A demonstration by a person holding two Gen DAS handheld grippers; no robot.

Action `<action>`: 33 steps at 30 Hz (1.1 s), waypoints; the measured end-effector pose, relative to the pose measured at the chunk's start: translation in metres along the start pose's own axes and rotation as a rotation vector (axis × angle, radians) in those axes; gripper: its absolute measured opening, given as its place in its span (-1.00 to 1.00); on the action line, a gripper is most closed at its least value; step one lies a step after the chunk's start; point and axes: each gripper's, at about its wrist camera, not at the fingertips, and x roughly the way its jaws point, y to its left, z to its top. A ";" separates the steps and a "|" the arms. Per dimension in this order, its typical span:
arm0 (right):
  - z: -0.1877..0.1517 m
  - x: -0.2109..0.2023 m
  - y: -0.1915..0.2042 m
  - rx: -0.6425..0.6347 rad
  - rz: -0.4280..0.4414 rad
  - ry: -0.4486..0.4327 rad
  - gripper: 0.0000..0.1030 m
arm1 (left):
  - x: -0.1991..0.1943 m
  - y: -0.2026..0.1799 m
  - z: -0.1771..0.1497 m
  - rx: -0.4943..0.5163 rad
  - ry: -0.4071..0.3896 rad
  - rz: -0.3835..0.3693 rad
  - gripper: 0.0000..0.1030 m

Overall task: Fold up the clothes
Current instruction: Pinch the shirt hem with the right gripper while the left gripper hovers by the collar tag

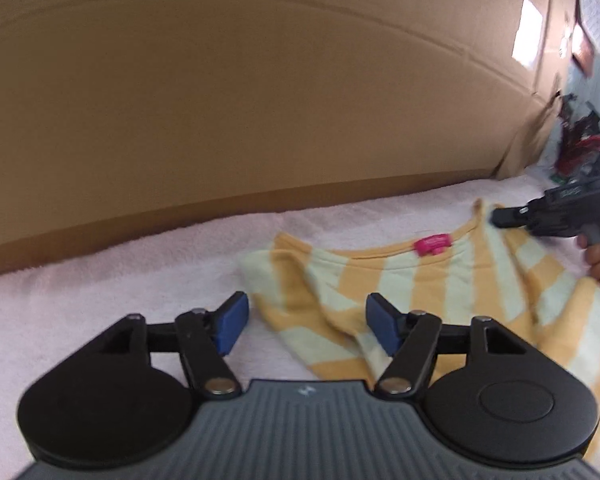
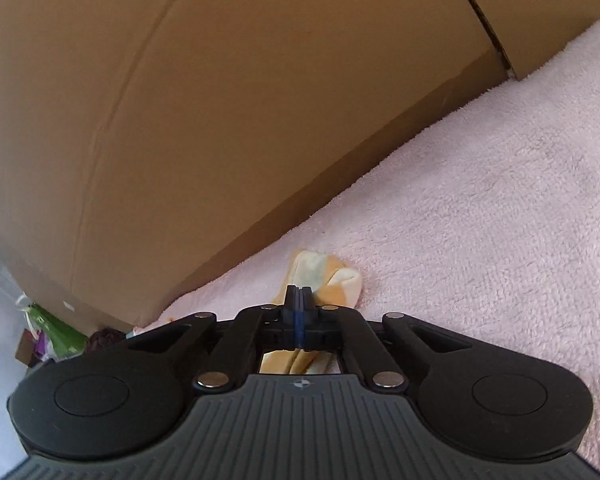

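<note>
My right gripper [image 2: 299, 312] is pressed together, apparently pinching the striped shirt [image 1: 440, 292] at a shoulder; my left gripper [image 1: 306, 322] is spread around the other sleeve. The shirt lies rumpled on the pink blanket [image 2: 480, 200], so I judge folding barely begun.
</note>
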 end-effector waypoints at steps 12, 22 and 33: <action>-0.035 -0.032 0.053 -0.224 0.007 0.129 -0.80 | -0.025 -0.023 0.008 0.117 -0.055 0.023 -0.32; -0.027 -0.027 0.066 -0.212 0.004 0.044 -0.79 | -0.011 -0.018 0.018 0.041 -0.055 0.006 -0.74; -0.023 0.054 0.090 -0.297 -0.102 0.193 -0.94 | 0.034 -0.037 0.022 0.094 -0.020 0.079 -0.36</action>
